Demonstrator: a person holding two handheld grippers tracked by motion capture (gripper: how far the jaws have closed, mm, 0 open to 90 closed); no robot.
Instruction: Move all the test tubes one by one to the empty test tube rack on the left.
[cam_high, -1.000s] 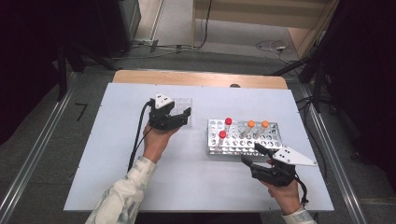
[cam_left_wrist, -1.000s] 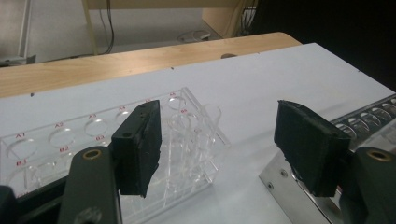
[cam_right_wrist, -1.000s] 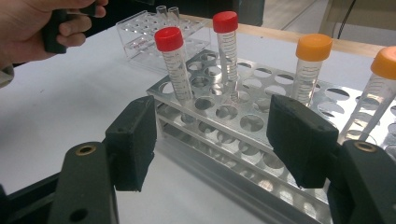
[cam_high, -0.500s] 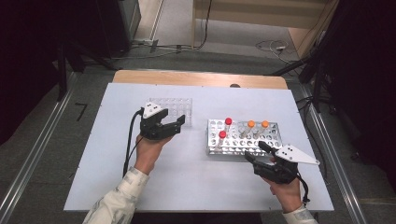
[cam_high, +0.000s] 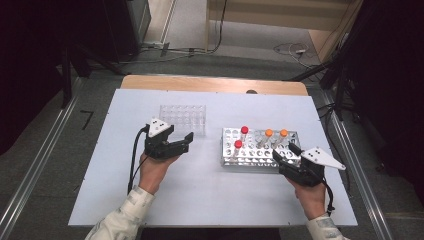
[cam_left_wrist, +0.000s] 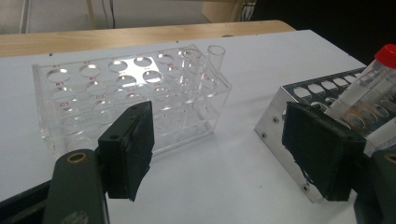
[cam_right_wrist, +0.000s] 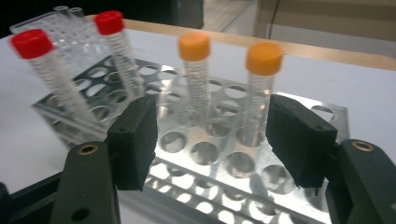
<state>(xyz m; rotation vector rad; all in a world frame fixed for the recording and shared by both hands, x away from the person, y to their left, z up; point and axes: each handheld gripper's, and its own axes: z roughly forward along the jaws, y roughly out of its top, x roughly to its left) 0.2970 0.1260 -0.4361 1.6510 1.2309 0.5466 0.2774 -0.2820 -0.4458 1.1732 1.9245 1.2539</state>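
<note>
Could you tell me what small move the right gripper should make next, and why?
Probably ease the right gripper forward around the nearer orange-capped tube. Its jaws stand open and empty just short of the metal rack, and that tube stands upright almost between them.

Left tool (cam_high: 189, 141) just opening wider — right tool (cam_high: 285, 152) agape.

Four capped tubes (cam_high: 268, 134) upright in metal rack (cam_high: 250, 161), clear rack (cam_high: 183, 120) beside.

Left tongs (cam_high: 186, 141) now back from the clear rack (cam_high: 183, 120), jaws just opening, empty
</note>
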